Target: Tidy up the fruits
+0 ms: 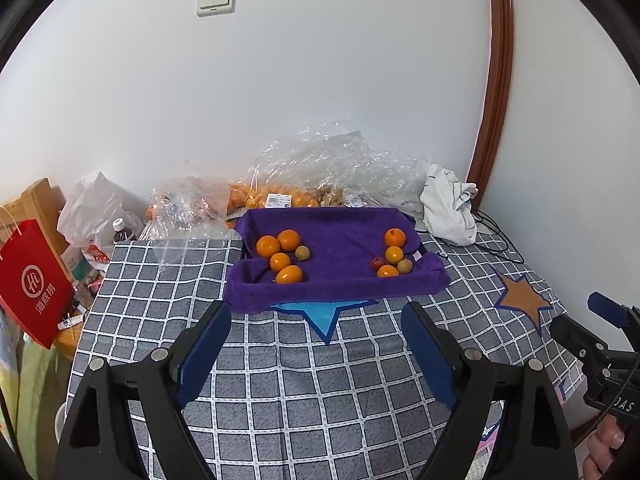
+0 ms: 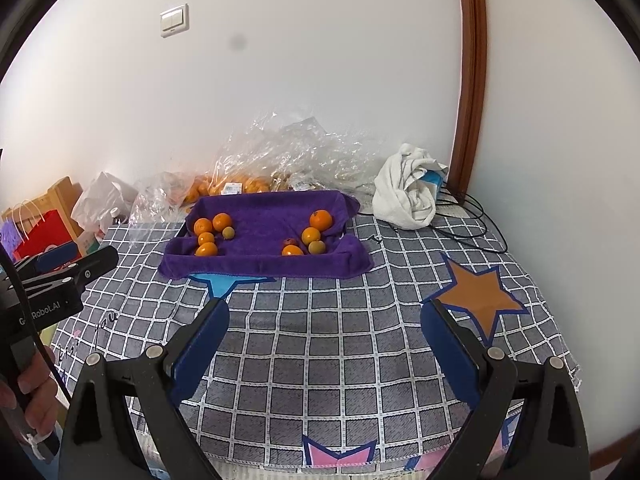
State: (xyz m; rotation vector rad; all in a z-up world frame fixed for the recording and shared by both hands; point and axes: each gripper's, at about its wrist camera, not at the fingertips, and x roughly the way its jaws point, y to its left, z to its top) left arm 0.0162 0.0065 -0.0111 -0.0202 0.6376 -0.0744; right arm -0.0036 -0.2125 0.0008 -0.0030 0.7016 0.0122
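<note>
A purple towel-lined tray [image 1: 340, 284] [image 2: 264, 266] sits on the checked tablecloth at the far side. Its left half holds several oranges [image 1: 280, 258] [image 2: 210, 234] and one small greenish fruit [image 1: 302, 253] [image 2: 228, 233]. Its right half holds three oranges [image 1: 394, 254] [image 2: 311, 235], a greenish fruit [image 1: 405, 266] [image 2: 317, 247] and a small red fruit [image 1: 376, 263] [image 2: 289, 242]. My left gripper [image 1: 316, 312] is open and empty, short of the tray. My right gripper [image 2: 326, 312] is open and empty, also short of the tray.
Clear plastic bags [image 1: 320, 168] [image 2: 296, 152] with more oranges lie behind the tray against the wall. A white cloth [image 1: 450, 208] [image 2: 408, 192] and black cables [image 2: 472, 224] lie at the back right. A red paper bag [image 1: 32, 284] and clutter stand left of the table.
</note>
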